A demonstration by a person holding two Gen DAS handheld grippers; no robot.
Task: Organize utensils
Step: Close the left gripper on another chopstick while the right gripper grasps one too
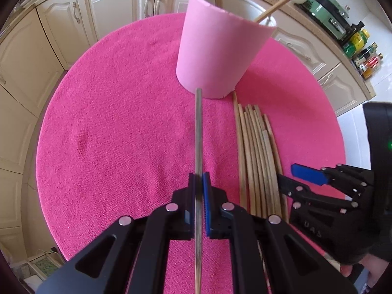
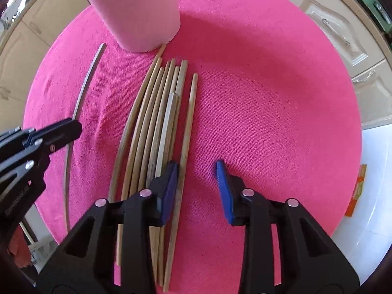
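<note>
Left claw [image 1: 199,183] clamps one chopstick [image 1: 199,132]; right claw [image 2: 197,186] open above loose chopsticks [image 2: 156,127].

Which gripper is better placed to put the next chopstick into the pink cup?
Left. The left gripper is shut on a chopstick pointing toward the pink cup; the right gripper grips nothing.

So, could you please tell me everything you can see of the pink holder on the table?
The pink holder is a pale pink, matte, open-topped cylinder, looking like rolled foam or card, with a rough-cut rim. It stands upright on the pink cloth. Two wooden chopsticks lean out of its top. One stick of the loose pile reaches its base; no claw touches it.
</note>
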